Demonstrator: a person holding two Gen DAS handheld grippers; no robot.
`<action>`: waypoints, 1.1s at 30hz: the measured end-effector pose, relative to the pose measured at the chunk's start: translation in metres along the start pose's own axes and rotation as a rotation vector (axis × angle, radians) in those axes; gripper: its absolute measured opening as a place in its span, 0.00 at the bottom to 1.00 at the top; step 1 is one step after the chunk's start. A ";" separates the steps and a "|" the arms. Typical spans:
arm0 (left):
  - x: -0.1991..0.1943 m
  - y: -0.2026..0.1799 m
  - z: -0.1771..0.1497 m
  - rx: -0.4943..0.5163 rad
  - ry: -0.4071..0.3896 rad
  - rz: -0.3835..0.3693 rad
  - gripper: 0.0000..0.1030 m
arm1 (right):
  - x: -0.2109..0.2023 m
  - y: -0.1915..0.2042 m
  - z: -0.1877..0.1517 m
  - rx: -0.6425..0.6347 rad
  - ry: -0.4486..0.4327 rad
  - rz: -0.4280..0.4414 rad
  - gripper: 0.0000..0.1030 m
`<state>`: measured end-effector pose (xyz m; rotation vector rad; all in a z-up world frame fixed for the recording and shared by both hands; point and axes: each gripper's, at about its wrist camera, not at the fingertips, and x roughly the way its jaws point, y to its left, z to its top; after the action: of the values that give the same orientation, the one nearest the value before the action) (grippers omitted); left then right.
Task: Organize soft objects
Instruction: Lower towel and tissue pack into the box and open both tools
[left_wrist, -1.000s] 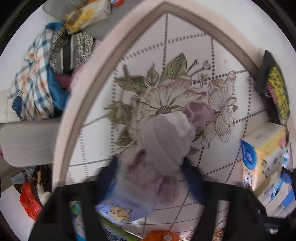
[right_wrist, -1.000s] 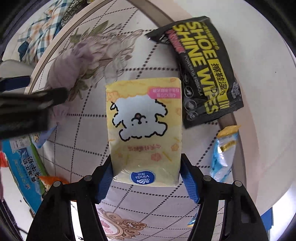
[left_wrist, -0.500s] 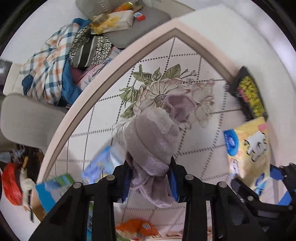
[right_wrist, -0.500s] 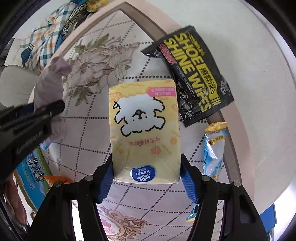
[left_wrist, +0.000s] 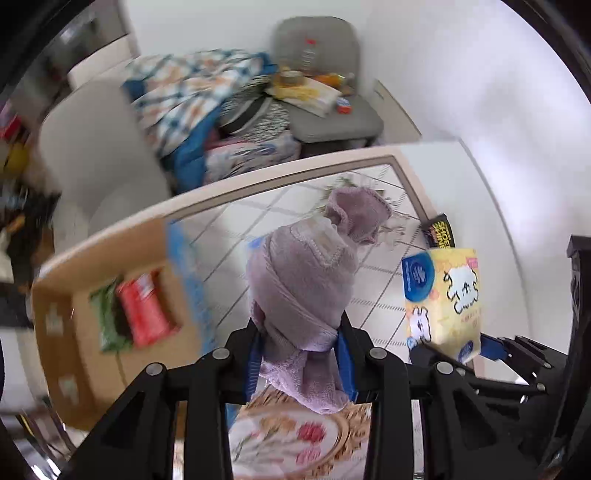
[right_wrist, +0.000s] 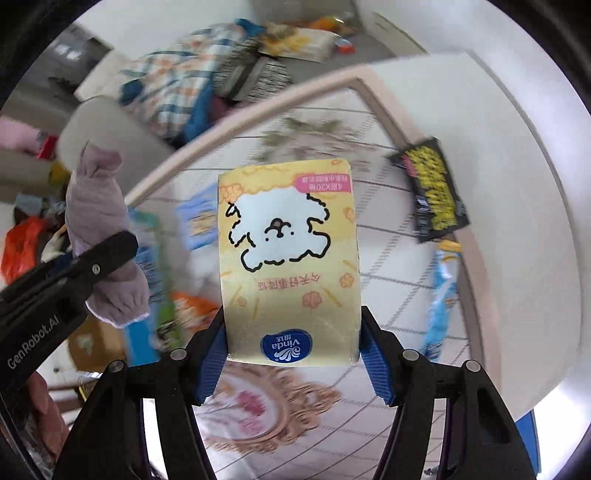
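My left gripper is shut on a mauve rolled towel and holds it up above the flowered table. The towel and left gripper also show in the right wrist view, at the left. My right gripper is shut on a yellow Vinda tissue pack with a white dog drawing, held above the table. That pack also shows in the left wrist view, at the right. An open cardboard box with red and green packs inside sits at the left, below the towel's level.
A black shoe shine wipes pack and a blue sachet lie near the table's right edge. Blue packs lie on the table. Beyond the table stand a grey chair and a pile of checked clothes.
Both grippers have lifted their loads up off the table and tilted toward the room. The cardboard box has come into the left wrist view.
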<state>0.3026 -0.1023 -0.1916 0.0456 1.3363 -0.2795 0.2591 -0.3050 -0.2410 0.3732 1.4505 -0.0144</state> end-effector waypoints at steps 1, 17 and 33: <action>-0.010 0.020 -0.009 -0.035 -0.002 -0.003 0.31 | -0.004 0.019 -0.004 -0.024 -0.002 0.015 0.65; 0.005 0.272 -0.053 -0.332 0.098 0.108 0.31 | 0.077 0.266 -0.009 -0.332 0.064 -0.031 0.65; 0.112 0.334 -0.030 -0.325 0.281 0.129 0.31 | 0.179 0.301 0.023 -0.314 0.130 -0.211 0.65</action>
<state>0.3725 0.2064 -0.3484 -0.1059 1.6368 0.0590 0.3751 0.0106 -0.3402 -0.0375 1.5855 0.0684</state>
